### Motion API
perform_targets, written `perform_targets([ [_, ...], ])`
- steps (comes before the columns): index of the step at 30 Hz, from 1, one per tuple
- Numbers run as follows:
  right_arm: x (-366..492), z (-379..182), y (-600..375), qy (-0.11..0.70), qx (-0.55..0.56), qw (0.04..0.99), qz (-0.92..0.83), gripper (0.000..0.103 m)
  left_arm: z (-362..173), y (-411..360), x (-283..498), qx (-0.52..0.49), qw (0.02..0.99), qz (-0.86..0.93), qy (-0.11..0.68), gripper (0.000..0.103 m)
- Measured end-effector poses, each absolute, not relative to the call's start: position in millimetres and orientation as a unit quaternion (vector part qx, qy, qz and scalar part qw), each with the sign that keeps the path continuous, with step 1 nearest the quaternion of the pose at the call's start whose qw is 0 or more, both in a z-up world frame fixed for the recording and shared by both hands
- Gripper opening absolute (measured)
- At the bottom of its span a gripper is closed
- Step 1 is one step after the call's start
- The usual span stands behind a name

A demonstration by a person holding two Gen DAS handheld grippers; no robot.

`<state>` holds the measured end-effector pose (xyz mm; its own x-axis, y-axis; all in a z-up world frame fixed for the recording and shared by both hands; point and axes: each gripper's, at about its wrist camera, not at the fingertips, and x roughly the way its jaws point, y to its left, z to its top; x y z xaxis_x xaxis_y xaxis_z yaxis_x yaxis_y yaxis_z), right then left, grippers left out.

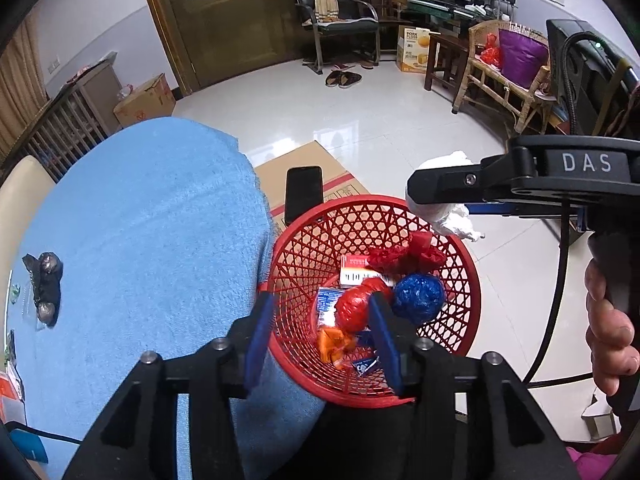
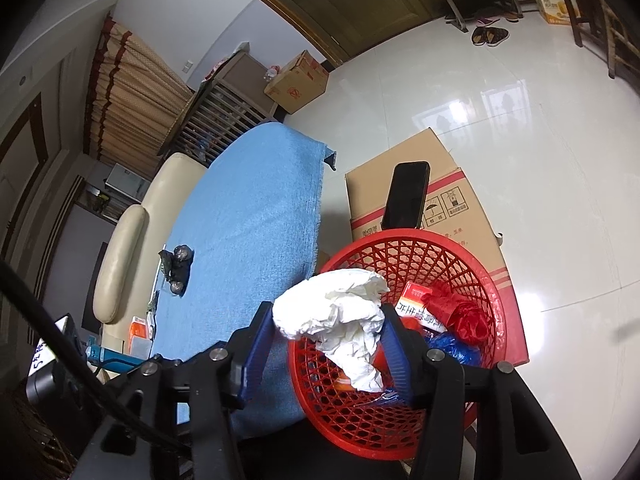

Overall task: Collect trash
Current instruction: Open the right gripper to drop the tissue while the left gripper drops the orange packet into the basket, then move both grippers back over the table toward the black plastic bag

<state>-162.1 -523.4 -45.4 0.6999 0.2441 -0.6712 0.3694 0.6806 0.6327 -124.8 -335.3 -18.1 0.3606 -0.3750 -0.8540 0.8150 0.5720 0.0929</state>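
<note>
Blue pads line both grippers. The right gripper (image 2: 326, 340) has a crumpled white tissue (image 2: 340, 312) between its pads, jaws part-way apart; the wad bulges above the fingers and a tail of it hangs down over the basket (image 2: 496, 312). Whether the pads still press on it is hard to say from here, though it sits wedged between them. In the left view the same tissue (image 1: 456, 216) shows past the basket's far rim, under the black right gripper (image 1: 440, 196) and the person's hand (image 1: 608, 320) on its handle.

The left gripper (image 1: 324, 340) hangs over the basket (image 1: 468, 300) with its jaws apart and nothing held; one pad is outside the rim beside the blue cloth (image 1: 152, 240), the other is inside.

One red mesh basket stands on the floor against the cloth-covered table. Inside lie two red crumpled bags (image 1: 408, 256), one blue ball (image 1: 418, 298) of wrap, one orange scrap (image 1: 334, 344), a red-and-white packet (image 1: 356, 270), and a couple of blue-and-white wrappers (image 1: 328, 304).

One dark wrapper (image 1: 44, 288) lies on the cloth, well apart from the basket. One phone (image 1: 304, 192) lies on a cardboard box (image 1: 344, 168) behind the basket.
</note>
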Motion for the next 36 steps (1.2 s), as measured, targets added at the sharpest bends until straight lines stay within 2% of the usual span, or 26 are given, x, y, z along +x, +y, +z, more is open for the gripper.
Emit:
perform_targets([
  [5, -162.9, -46.7, -525.5, 0.386, 0.405, 0.828, -0.038, 0.064, -19.2, -326.8, -115.5, 0.249, 0.787, -0.368, 0.428, 0.052],
  [26, -150.2, -40.7, -501.9, 0.395, 0.386, 0.834, -0.018, 0.064, -6.6, -250.2, -71.0, 0.168, 0.847, -0.270, 0.425, 0.055],
  [36, -109.0, -22.5, -448.5, 0.422, 0.329, 0.845, 0.017, 0.064, -7.2, -166.7, -43.2, 0.129, 0.888, -0.169, 0.408, 0.057],
])
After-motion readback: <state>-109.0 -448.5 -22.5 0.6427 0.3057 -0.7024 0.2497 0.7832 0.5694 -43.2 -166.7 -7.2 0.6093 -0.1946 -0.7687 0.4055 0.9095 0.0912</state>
